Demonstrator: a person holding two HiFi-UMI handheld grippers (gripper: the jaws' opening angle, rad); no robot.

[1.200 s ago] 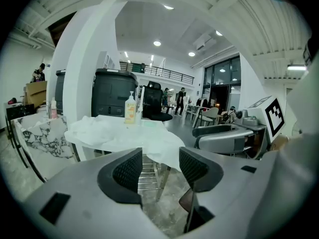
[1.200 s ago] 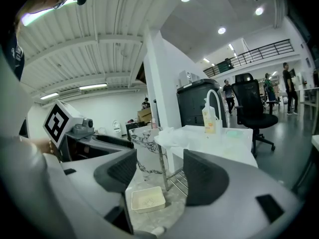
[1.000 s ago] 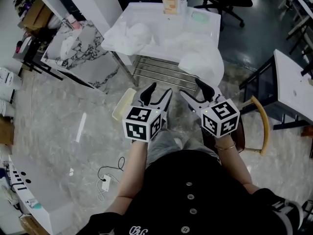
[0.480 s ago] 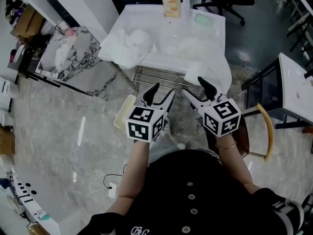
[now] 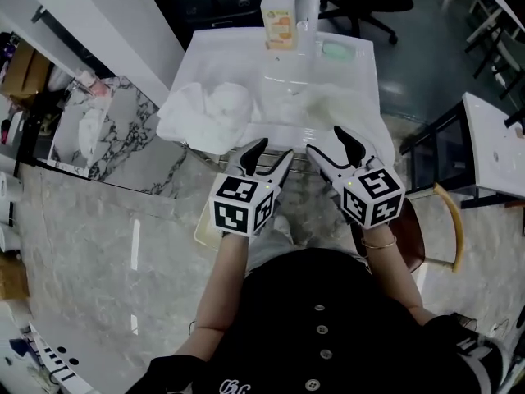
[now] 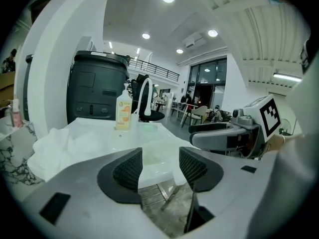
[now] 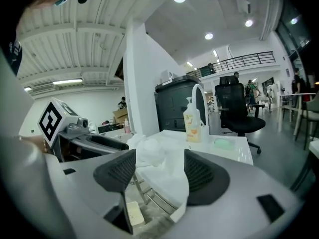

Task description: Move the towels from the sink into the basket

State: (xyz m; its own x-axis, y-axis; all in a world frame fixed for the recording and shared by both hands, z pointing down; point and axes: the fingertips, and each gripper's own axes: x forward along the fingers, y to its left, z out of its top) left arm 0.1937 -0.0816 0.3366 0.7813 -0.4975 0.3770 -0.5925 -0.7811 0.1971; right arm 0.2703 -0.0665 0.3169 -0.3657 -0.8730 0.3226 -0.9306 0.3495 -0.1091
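the white sink [image 5: 361, 64] stands straight ahead of both grippers, and the towels are in and on it. one crumpled white towel heap [image 5: 215, 112] fills its left side and spills over the left rim. a second towel [image 7: 159, 168] hangs down over the front rim on the right, so its long axis runs top to bottom.

the left gripper [image 5: 269, 153] points at the front rim with its jaws released and nothing between the pads. the right gripper [image 5: 328, 144] is likewise spread and empty; the hanging towel lies just beyond its jaws, dead ahead. judging from this, the right gripper is nearer to that towel and the left to the heap, which sits up and to its left.

a small cream perforated basket [image 7: 133, 212] lies on the floor below and in front of the sink, down by the person's feet.

at the back rim stand a soap bottle [image 5: 279, 15] with an orange label, its print too small to read, and a green soap bar [image 5: 335, 50]. the only other marks are the black square patterns on the gripper cubes.
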